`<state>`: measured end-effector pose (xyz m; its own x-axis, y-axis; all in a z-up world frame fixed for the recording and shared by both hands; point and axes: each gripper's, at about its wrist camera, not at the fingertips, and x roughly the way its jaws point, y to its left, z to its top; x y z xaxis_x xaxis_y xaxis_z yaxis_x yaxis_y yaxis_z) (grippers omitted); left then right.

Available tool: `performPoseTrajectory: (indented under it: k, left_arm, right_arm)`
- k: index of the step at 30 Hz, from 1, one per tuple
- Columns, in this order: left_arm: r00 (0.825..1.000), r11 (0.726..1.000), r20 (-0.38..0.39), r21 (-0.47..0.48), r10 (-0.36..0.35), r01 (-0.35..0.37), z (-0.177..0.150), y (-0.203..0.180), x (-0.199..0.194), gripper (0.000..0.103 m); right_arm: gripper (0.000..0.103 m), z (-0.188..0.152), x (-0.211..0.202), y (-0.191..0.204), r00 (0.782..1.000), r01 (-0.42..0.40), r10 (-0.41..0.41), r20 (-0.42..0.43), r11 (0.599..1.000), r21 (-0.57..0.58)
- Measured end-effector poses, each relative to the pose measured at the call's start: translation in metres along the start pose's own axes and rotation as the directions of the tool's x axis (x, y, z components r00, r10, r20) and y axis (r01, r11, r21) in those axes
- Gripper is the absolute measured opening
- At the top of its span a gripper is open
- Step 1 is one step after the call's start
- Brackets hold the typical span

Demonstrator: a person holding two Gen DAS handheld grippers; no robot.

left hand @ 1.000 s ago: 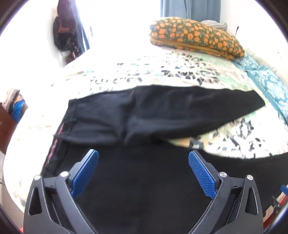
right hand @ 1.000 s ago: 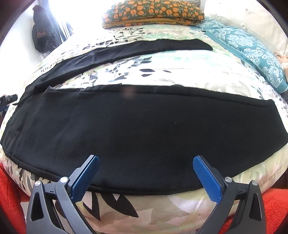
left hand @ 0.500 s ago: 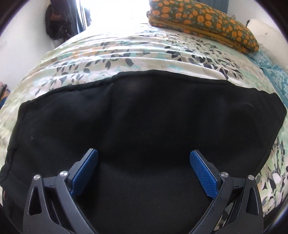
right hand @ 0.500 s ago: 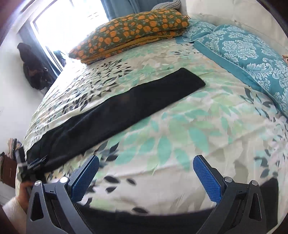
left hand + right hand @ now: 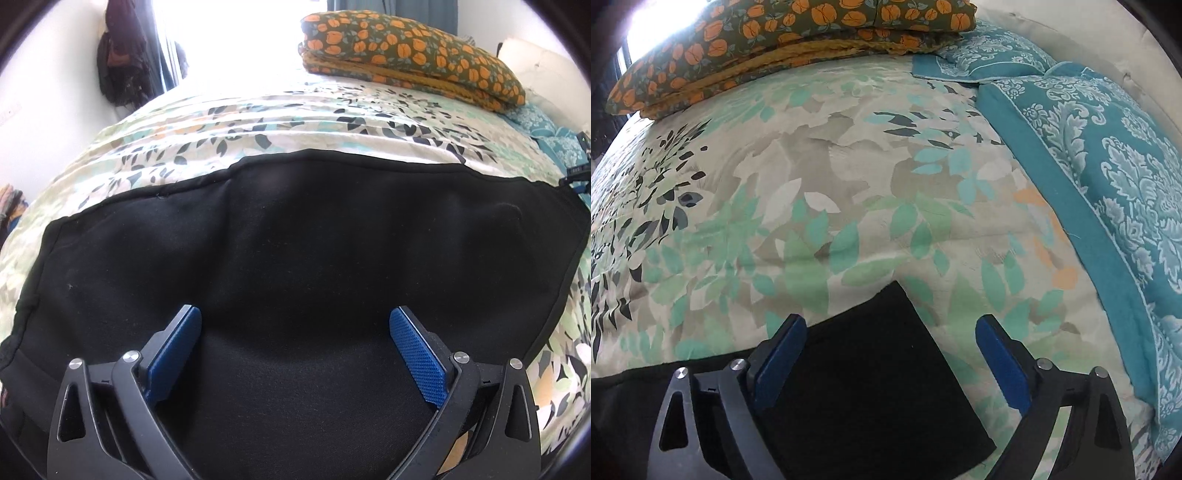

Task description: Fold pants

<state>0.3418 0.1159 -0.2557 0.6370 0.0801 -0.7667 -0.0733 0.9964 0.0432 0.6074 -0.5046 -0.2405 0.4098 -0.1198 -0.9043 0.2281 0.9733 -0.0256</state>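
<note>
Black pants [image 5: 295, 258] lie flat on the leaf-print bedspread [image 5: 258, 122], both the left gripper [image 5: 295, 347] and right gripper [image 5: 890, 350] spread wide over them, orange-flowered pillow [image 5: 406, 48] at one o'clock.

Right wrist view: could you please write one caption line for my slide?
Open right gripper above the hem end of black pants on a leaf-print bedspread, beside a teal damask pillow.

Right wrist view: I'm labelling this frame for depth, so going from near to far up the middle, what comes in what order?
right gripper, open → black pants leg end → leaf-print bedspread → orange-flowered folded blanket at the far edge.
</note>
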Motion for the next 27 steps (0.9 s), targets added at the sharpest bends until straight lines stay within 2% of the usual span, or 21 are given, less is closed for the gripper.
performPoseTrajectory:
  k: [1,2,3,5,7,9,11,13,15,16,18,19,20,22,24,27]
  left_arm:
    - [1.0,1.0,0.001,0.0,0.0,0.0,0.0,0.0,0.0,0.102]
    - [1.0,1.0,0.002,0.001,0.0,0.0,0.0,0.0,0.0,0.102]
    - [1.0,1.0,0.001,0.001,0.001,-0.001,0.0,0.0,0.0,0.102]
    - [1.0,1.0,0.0,0.001,0.001,-0.001,0.0,-0.001,0.0,0.102]
    - [1.0,1.0,0.0,0.003,0.004,-0.004,0.0,-0.002,0.001,0.102]
    - [1.0,1.0,-0.004,0.006,0.01,-0.01,0.001,-0.003,0.001,0.102]
    - [1.0,1.0,-0.009,0.011,0.016,-0.016,0.001,-0.004,0.0,0.102]
    - [1.0,1.0,-0.018,0.014,0.019,-0.019,0.002,-0.004,0.0,0.102]
    - [0.999,1.0,-0.035,0.015,0.017,-0.017,0.005,-0.004,0.0,0.102]
    - [0.998,1.0,-0.056,0.012,0.012,-0.011,0.008,-0.002,0.001,0.102]
    - [0.989,1.0,-0.149,0.012,-0.006,0.008,0.02,0.0,0.001,0.102]
    - [0.98,1.0,-0.198,0.005,-0.007,0.008,0.025,0.001,-0.003,0.101]
    - [0.978,1.0,-0.21,-0.015,-0.001,-0.002,0.028,0.004,-0.011,0.101]
    - [0.985,0.997,-0.173,-0.082,-0.031,0.017,0.026,0.013,-0.041,0.101]
    - [0.984,0.989,-0.158,-0.132,-0.087,0.067,0.015,0.019,-0.069,0.101]
    - [0.981,0.986,-0.148,-0.124,-0.126,0.108,-0.017,0.015,-0.109,0.101]
  right_arm:
    - [0.019,-0.002,0.002,-0.002,1.0,-0.004,0.005,-0.016,1.0,0.012]
    - [0.019,-0.005,-0.005,-0.005,0.999,-0.031,0.03,0.022,0.999,0.032]
    - [0.012,-0.011,-0.016,-0.006,0.996,-0.067,0.065,0.058,0.997,0.037]
    - [0.01,-0.031,-0.047,-0.007,0.985,-0.126,0.123,0.12,0.992,0.021]
    - [0.01,-0.063,-0.091,-0.011,0.964,-0.204,0.2,0.177,0.979,0.003]
    - [0.01,-0.113,-0.136,-0.017,0.945,-0.247,0.243,0.219,0.969,-0.013]
    - [0.01,-0.176,-0.168,-0.024,0.938,-0.27,0.266,0.224,0.963,-0.013]
    - [0.01,-0.242,-0.184,-0.032,0.942,-0.284,0.27,0.197,0.958,0.042]
    - [0.01,-0.302,-0.19,-0.038,0.96,-0.235,0.218,0.176,0.968,0.084]
    - [0.01,-0.324,-0.19,-0.042,0.964,-0.229,0.209,0.165,0.967,0.111]
    - [0.01,-0.358,-0.191,-0.053,0.972,-0.21,0.184,0.146,0.958,0.193]
    - [0.016,-0.369,-0.197,-0.06,0.973,-0.206,0.174,0.151,0.949,0.24]
    - [0.023,-0.377,-0.205,-0.069,0.972,-0.207,0.164,0.168,0.936,0.286]
    - [0.069,-0.392,-0.23,-0.08,0.964,-0.214,0.139,0.229,0.913,0.347]
    - [0.079,-0.403,-0.254,-0.077,0.952,-0.217,0.124,0.278,0.918,0.332]
    - [0.079,-0.419,-0.276,-0.054,0.943,-0.227,0.147,0.3,0.94,0.254]
